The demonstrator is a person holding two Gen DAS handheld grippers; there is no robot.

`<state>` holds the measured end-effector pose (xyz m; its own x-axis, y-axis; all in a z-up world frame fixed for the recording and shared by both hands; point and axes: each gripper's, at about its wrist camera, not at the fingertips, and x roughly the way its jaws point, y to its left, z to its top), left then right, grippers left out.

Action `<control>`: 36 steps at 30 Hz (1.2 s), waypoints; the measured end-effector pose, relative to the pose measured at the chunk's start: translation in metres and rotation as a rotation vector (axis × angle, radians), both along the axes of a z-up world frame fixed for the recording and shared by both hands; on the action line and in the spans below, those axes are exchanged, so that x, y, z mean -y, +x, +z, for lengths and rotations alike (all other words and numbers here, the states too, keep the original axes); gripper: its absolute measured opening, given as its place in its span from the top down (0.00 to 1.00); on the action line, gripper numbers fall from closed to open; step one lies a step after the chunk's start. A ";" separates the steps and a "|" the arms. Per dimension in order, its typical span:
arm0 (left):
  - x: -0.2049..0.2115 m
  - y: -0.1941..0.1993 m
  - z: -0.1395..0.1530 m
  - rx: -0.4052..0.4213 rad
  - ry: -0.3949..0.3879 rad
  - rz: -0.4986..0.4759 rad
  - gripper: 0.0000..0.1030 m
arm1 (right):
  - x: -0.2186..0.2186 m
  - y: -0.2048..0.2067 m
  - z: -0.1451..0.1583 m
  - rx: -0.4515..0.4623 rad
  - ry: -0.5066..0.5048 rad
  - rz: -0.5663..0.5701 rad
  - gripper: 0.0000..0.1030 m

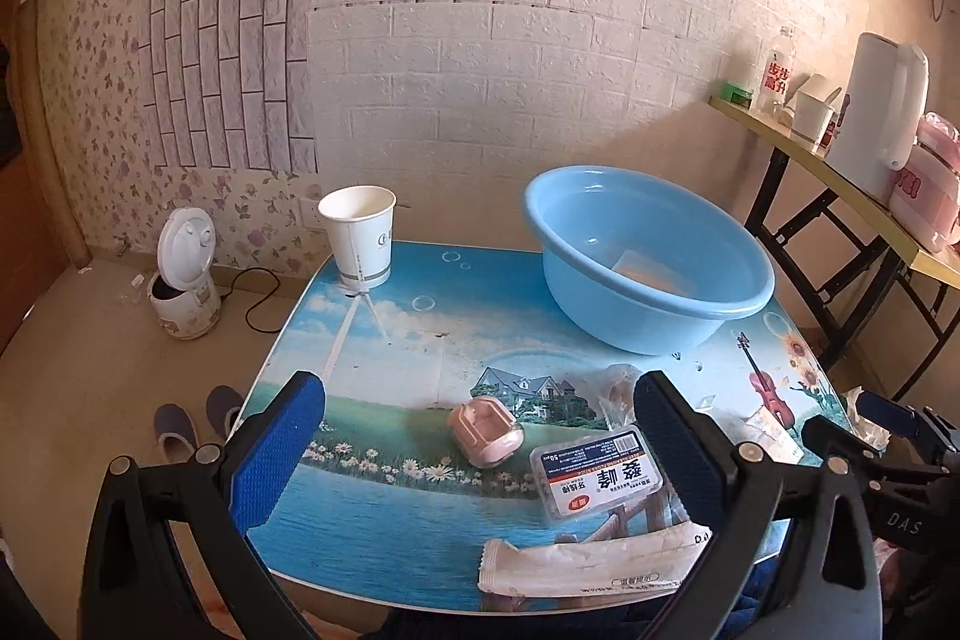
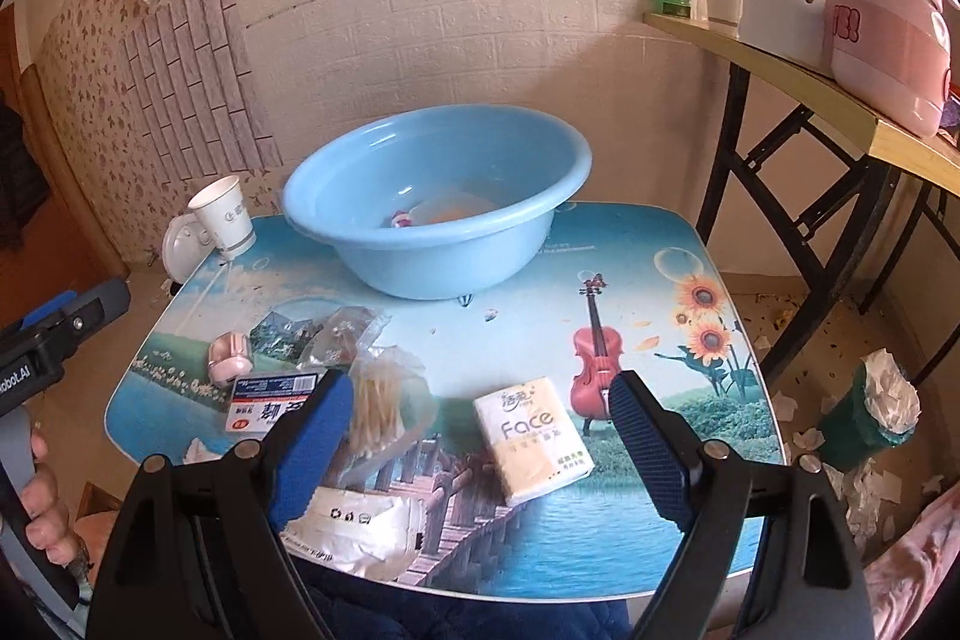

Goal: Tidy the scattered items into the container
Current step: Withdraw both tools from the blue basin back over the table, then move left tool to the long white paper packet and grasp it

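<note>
A light blue basin (image 1: pixel 654 256) (image 2: pixel 438 214) stands at the back of the picture-printed table (image 2: pixel 540 328), with a few items inside. Scattered on the table lie a pink case (image 1: pixel 485 430) (image 2: pixel 228 355), a clear box with a white label (image 1: pixel 597 472) (image 2: pixel 270 400), a bag of cotton swabs (image 2: pixel 384 400), a white wipes packet (image 1: pixel 588 562) (image 2: pixel 354 526) and a yellow "Face" tissue pack (image 2: pixel 531 439). My left gripper (image 1: pixel 480 460) is open above the pink case and the box. My right gripper (image 2: pixel 480 448) is open above the tissue pack.
A paper cup (image 1: pixel 360 235) (image 2: pixel 225 214) stands at the table's back left corner. A folding side table (image 2: pixel 810 76) to the right carries a white kettle and a pink cooker. A rice cooker (image 1: pixel 183 274) and slippers (image 1: pixel 198 421) sit on the floor.
</note>
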<state>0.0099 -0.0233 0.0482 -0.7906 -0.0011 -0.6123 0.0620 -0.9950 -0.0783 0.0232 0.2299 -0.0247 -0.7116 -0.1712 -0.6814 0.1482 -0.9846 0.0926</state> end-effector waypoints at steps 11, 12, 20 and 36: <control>0.002 0.007 -0.006 0.010 0.006 -0.011 0.00 | 0.011 0.013 0.003 -0.015 0.023 0.018 0.14; 0.002 0.007 -0.007 0.011 0.009 -0.012 0.00 | 0.012 0.013 0.002 -0.012 0.027 0.016 0.14; 0.009 0.010 -0.017 0.034 0.012 -0.004 0.00 | 0.010 0.015 -0.009 0.008 0.026 0.033 0.14; 0.002 0.019 -0.050 0.098 -0.013 -0.051 0.00 | -0.023 0.017 -0.031 0.043 0.022 -0.034 0.14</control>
<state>0.0290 -0.0252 -0.0017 -0.7261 0.0293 -0.6869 0.0175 -0.9980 -0.0610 0.0403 0.2524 -0.0561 -0.6868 -0.1321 -0.7148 0.1115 -0.9909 0.0760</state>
